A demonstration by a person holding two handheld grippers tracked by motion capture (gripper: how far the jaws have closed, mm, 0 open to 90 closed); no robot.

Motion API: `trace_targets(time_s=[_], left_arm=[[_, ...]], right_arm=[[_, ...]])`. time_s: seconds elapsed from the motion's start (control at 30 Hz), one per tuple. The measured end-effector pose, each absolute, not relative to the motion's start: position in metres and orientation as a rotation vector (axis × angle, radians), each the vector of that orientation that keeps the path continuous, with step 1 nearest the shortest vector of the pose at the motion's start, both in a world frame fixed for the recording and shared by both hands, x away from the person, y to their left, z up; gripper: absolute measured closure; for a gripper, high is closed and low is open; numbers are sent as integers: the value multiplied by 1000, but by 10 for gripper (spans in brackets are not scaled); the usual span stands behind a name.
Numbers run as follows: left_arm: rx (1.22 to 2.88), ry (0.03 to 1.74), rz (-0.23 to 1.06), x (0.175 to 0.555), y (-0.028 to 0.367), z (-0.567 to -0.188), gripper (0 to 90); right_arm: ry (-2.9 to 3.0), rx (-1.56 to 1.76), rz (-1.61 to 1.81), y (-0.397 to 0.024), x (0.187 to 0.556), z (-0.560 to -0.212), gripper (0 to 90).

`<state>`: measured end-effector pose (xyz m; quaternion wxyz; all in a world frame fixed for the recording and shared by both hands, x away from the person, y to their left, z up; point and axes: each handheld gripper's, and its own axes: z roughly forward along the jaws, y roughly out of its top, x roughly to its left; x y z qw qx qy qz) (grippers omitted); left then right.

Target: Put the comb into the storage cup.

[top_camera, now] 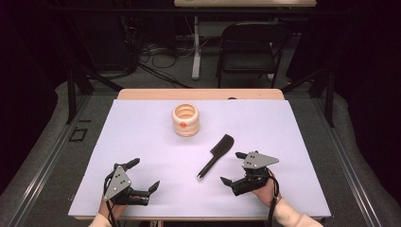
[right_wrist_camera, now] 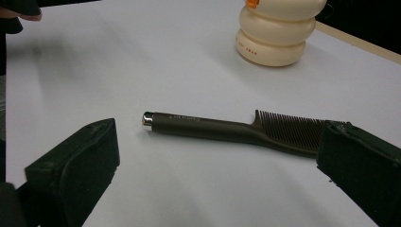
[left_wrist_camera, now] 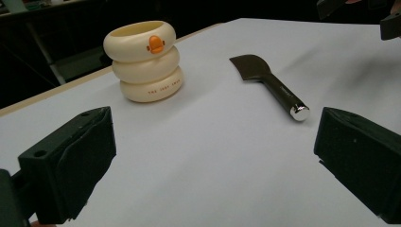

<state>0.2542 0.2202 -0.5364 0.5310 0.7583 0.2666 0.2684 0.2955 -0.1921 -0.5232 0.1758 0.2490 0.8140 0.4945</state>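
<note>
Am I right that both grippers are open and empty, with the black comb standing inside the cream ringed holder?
Not quite. The black comb lies flat on the white table, apart from the cream ringed holder, as the high view shows. The rest holds: the left gripper and the right gripper are both open and empty.

A white table (top_camera: 142, 142) stood on a grey floor (top_camera: 47, 142). Beyond its far edge a black folding chair (top_camera: 250, 49) faced it, beside a white table leg (top_camera: 196, 47). Dark cables (top_camera: 158, 54) lay tangled on the floor to the left of that leg.
</note>
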Motion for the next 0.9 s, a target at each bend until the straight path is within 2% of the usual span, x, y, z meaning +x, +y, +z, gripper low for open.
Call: trace_targets(time_s=[0.9], left_arm=[[1810,638,649,255,219,-537,0]], right_arm=[[2351,670,1439,-163,310,-523,0]])
